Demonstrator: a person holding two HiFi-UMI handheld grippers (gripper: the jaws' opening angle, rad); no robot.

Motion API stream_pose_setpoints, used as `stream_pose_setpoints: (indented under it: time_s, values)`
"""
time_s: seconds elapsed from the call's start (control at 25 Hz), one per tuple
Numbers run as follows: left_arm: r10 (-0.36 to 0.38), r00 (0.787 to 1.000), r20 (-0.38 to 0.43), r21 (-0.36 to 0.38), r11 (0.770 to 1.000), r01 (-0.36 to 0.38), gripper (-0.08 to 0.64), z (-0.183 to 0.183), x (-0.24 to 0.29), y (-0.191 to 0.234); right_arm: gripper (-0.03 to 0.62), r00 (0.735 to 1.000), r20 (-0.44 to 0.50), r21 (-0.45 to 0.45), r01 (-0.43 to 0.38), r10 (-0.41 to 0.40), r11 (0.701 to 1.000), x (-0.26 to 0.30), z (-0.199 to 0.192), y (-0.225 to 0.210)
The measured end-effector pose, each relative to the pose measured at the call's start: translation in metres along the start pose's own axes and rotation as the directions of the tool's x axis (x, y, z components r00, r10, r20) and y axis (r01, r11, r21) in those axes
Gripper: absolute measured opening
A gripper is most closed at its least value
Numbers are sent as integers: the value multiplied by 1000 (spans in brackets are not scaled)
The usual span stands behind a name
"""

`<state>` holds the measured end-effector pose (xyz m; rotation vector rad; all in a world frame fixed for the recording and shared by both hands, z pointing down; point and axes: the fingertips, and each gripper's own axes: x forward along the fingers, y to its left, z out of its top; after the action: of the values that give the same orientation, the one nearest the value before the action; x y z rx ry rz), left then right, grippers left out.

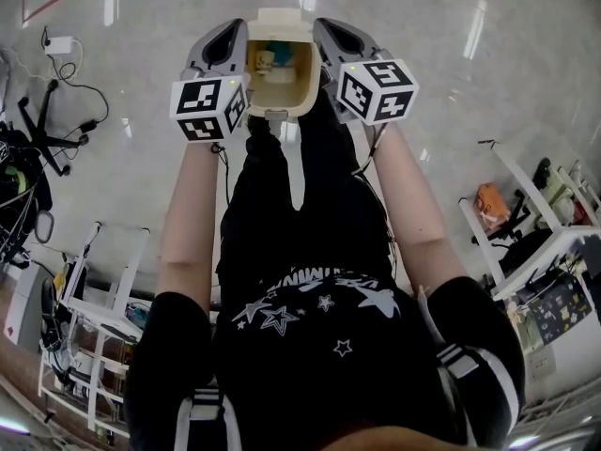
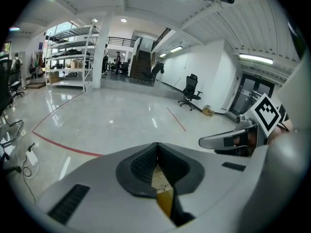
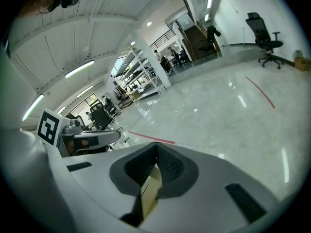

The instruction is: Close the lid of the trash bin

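Note:
A cream trash bin [image 1: 279,87] is straight ahead of me in the head view, its top open, with blue and yellow scraps inside. A white strip [image 1: 296,167] hangs from its near side; I cannot tell whether it is the lid. My left gripper [image 1: 235,45] is against the bin's left wall and my right gripper [image 1: 329,43] against its right wall. In the left gripper view the dark pads [image 2: 141,164] are pressed together on a beige edge [image 2: 164,193]. The right gripper view shows the same, its pads [image 3: 167,165] closed on a beige edge [image 3: 149,193].
A glossy grey floor [image 1: 470,92] lies below. Cables and a power strip [image 1: 58,45] sit at the far left beside chair legs [image 1: 42,130]. White racks stand at the lower left [image 1: 94,318] and at the right [image 1: 535,224]. An office chair [image 2: 190,89] is far off.

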<state>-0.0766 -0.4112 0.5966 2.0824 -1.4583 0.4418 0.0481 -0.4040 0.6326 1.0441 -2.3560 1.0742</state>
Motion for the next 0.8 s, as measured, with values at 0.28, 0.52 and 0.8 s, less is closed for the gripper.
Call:
stream_pose_setpoints:
  time_s: [0.28,0.52,0.8]
  values:
    - [-16,1000,-8,-9,1000,16,11,-17,-19,-5,2,999,-32,34,-37,38,999,-11,-22,15]
    - [-30,999,-19,-12,999,30,12,-37,-39,-5,2,990,-138,-14,-35,32,999,-16,-77,39]
    - [-50,995,-88,-25,999,48,11,-92,-59,-7,2,984,-180,1,17,-17,1000,-21,-135,48]
